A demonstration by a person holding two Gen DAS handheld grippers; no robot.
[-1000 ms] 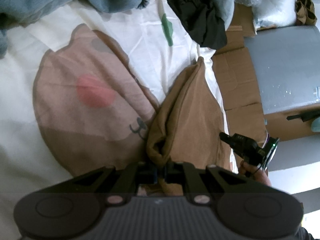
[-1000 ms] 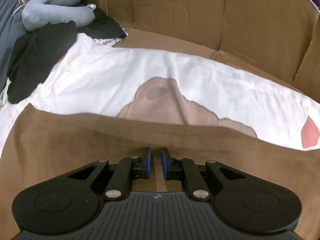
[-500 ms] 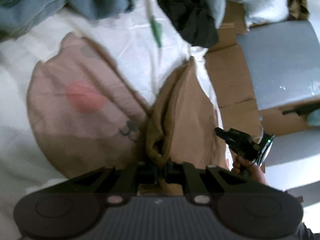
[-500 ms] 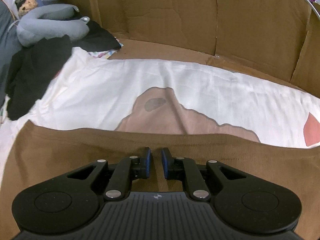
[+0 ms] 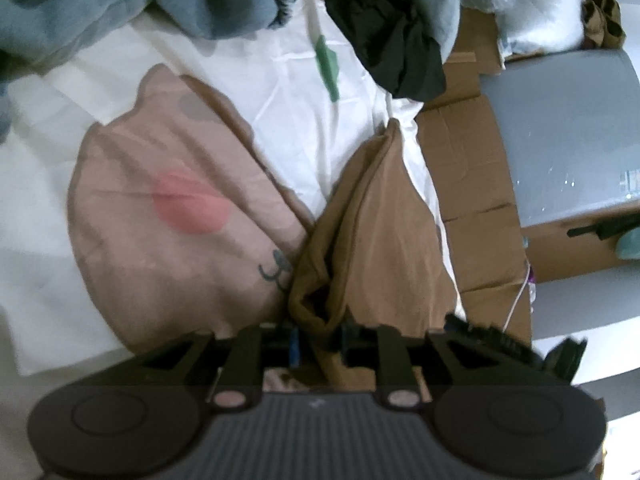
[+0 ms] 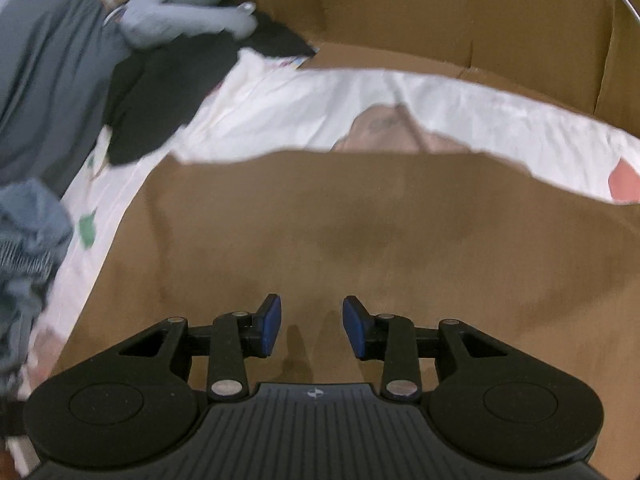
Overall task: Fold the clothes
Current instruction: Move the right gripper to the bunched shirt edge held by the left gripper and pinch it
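Note:
A brown garment [image 5: 384, 240] lies on the white bear-print sheet [image 5: 288, 120], one end bunched into a fold that runs down between the fingers of my left gripper [image 5: 320, 338]. The left jaws are opening; the fold still sits between them, with a blue pad [image 5: 294, 346] showing beside it. In the right wrist view the brown garment [image 6: 360, 220] spreads flat and wide. My right gripper [image 6: 312, 322] hovers over it, jaws opening, with nothing between the blue pads. A dark blur of the right gripper [image 5: 492, 338] shows at the left view's lower right.
Blue and black clothes [image 5: 392, 40] are heaped at the sheet's far end, with more dark clothes [image 6: 160, 92] and a grey stuffed toy [image 6: 180, 8]. Cardboard walls [image 6: 440, 12] border the sheet. A grey box [image 5: 568, 140] stands beyond the cardboard [image 5: 468, 176].
The right jaws have parted and let go of the brown hem, and the gripper has pulled back over the garment. The left jaws have widened a little around the fold.

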